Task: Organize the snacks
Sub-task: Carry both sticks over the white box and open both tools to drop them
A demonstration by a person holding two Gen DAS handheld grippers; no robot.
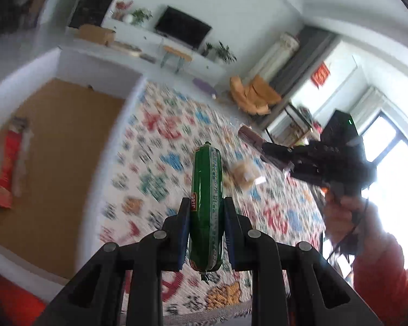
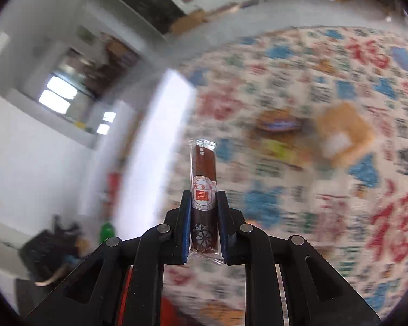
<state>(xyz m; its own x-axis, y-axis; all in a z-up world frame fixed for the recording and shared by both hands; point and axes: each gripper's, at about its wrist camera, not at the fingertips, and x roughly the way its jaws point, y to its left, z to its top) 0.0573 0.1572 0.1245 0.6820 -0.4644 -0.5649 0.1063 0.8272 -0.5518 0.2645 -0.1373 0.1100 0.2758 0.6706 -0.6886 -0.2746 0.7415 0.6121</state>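
Observation:
My left gripper [image 1: 207, 203] is shut on a green sausage stick [image 1: 205, 190], which stands upright between the blue pads, lifted above the patterned cloth [image 1: 160, 141]. My right gripper [image 2: 204, 197] is shut on a brown snack bar in a clear wrapper [image 2: 203, 174], also held upright in the air. In the left wrist view the right gripper [image 1: 269, 149] shows at the right, held by a hand with an orange sleeve [image 1: 380, 266], the brown bar [image 1: 250, 135] in its jaws.
A white box with a brown floor [image 1: 68, 146] lies left of the cloth and holds a red packet [image 1: 8, 163]. Several blurred snacks lie on the cloth, among them an orange packet [image 2: 342, 133] and a dark round one [image 2: 278, 121]. TV shelf and chair stand beyond.

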